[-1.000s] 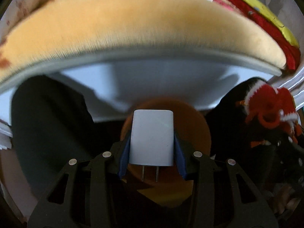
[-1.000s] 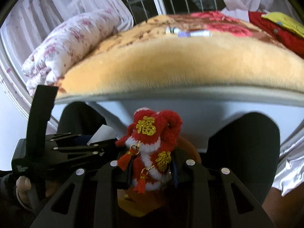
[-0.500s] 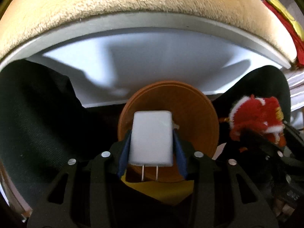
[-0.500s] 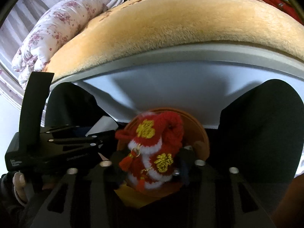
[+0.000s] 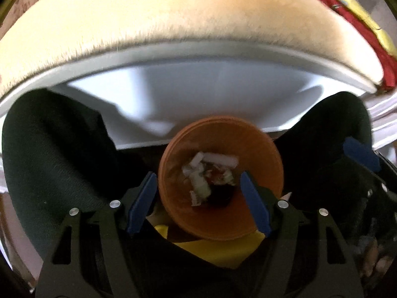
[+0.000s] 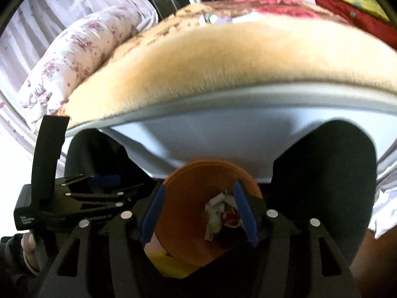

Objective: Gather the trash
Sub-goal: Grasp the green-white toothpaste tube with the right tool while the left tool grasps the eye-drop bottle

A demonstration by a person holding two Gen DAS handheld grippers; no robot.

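Observation:
An orange round bin (image 5: 220, 176) stands on the floor below the bed edge, between the person's dark-trousered knees. It holds white paper scraps and a red item (image 5: 211, 173). It also shows in the right wrist view (image 6: 206, 208), with the trash (image 6: 220, 213) inside. My left gripper (image 5: 198, 198) is open and empty above the bin's mouth. My right gripper (image 6: 198, 211) is open and empty above the bin too. The left gripper's body (image 6: 74, 198) shows at the left of the right wrist view.
A tan plush blanket (image 6: 223, 57) covers the bed above a grey-white bed frame (image 5: 198, 89). A floral rolled quilt (image 6: 82, 49) lies at the far left. Red and yellow cloth (image 5: 359, 12) lies at the right. A yellow item (image 5: 223, 250) lies under the bin.
Both grippers have opened. The white charger plug left the left gripper and the red knitted ornament left the right one; neither is held now. The bin's contents are now in view.

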